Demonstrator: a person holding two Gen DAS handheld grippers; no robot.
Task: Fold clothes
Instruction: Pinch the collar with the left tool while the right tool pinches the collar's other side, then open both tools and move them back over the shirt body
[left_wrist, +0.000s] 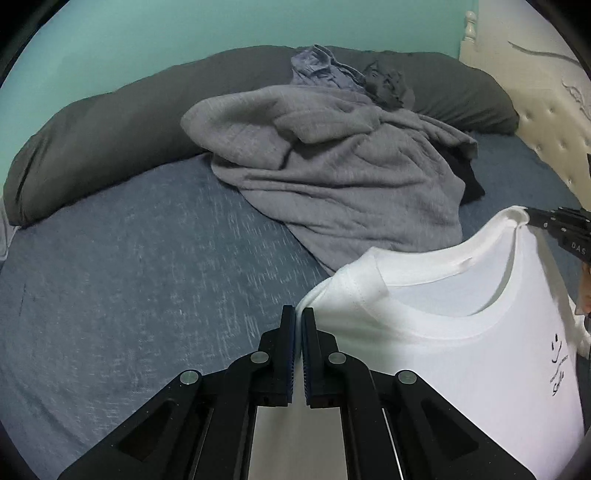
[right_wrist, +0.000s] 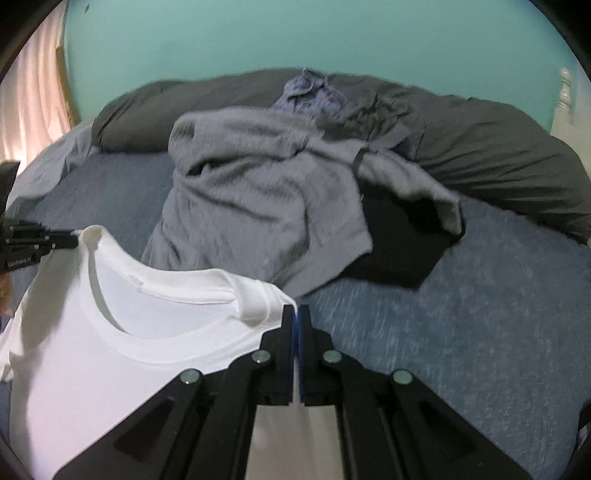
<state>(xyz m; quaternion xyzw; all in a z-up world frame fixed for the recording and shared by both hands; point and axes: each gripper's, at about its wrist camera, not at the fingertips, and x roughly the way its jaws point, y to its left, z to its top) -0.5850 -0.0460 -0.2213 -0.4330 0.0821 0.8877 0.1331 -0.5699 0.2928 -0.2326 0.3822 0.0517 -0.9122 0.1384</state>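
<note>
A white T-shirt (left_wrist: 461, 350) with a small printed smiley hangs stretched between both grippers above the blue bed sheet (left_wrist: 147, 277). My left gripper (left_wrist: 298, 314) is shut on one shoulder of the shirt, beside the collar. My right gripper (left_wrist: 532, 218) pinches the other shoulder at the right edge of the left wrist view. In the right wrist view the white T-shirt (right_wrist: 92, 369) fills the lower left, with the right gripper (right_wrist: 296, 310) shut on its shoulder seam. The left gripper (right_wrist: 75, 239) holds the far shoulder there. The neck opening faces the cameras.
A crumpled grey garment (left_wrist: 332, 166) lies mid-bed, partly over a black garment (right_wrist: 399, 251). Behind it lie a blue shirt (left_wrist: 321, 66) and a long dark grey rolled duvet (left_wrist: 110, 129). A cream tufted headboard (left_wrist: 546, 110) stands at the right, a pink curtain (right_wrist: 37, 92) at the left.
</note>
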